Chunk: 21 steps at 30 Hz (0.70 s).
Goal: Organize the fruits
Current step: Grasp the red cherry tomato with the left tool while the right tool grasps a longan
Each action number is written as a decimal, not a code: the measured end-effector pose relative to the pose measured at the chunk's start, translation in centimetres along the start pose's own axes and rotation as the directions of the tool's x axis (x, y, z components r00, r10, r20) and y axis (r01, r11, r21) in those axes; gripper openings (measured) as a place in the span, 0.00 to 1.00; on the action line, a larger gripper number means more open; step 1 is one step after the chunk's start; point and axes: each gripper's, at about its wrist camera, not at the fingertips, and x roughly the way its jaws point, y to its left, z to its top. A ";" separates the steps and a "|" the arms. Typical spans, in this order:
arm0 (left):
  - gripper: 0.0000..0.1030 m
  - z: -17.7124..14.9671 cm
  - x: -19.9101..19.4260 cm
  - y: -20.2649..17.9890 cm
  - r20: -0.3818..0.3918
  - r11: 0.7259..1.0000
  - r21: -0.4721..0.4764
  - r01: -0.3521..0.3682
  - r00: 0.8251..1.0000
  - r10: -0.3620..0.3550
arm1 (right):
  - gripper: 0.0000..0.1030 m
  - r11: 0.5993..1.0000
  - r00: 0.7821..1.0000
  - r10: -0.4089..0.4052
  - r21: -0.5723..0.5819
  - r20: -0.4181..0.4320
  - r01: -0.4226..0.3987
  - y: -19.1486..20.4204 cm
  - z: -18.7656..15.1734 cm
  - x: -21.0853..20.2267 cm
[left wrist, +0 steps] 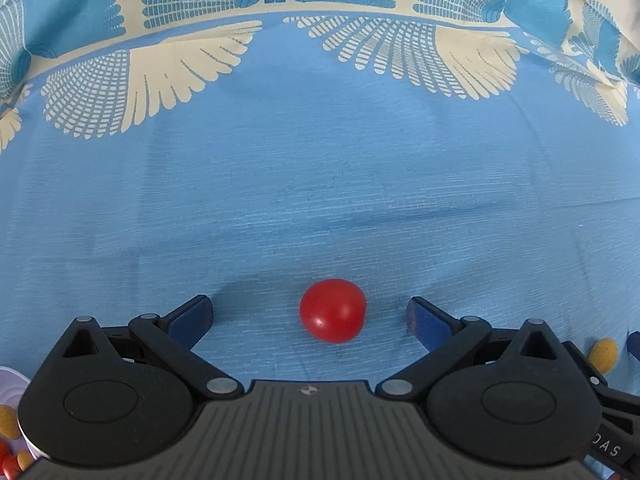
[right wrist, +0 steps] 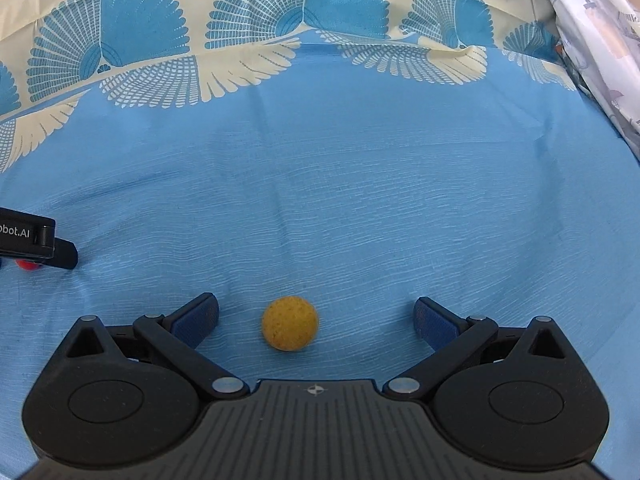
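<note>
We judge this the pick-up step: our left tool (left wrist: 310, 316) is spread around the red fruit (left wrist: 333, 311), our right tool (right wrist: 316, 318) spread around the yellow fruit (right wrist: 290, 323). Next, each should press together gently so the round fruits do not roll away.

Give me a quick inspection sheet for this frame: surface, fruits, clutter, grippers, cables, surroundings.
Surface: blue cloth with a cream fan-pattern border, lightly creased.
Job's things: red fruit lies on the cloth between the left gripper's fingers, touching neither. Yellow fruit lies likewise between the right gripper's fingers. A white dish at the lower left edge of the left view holds small red and yellow fruits, mostly hidden.
Clutter: nothing seen.
Grippers: left gripper open; right gripper open; both low over the cloth.
Cables: nothing seen.
Surroundings: crumpled patterned white fabric at the far right edge of the right view.
</note>
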 end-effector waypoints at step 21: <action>0.33 -1.5 -4.5 -0.5 0.069 0.998 0.062 0.022 0.997 -0.027 | 0.26 0.998 0.998 0.060 0.025 -0.009 -0.060 -0.1 0.5 -3.1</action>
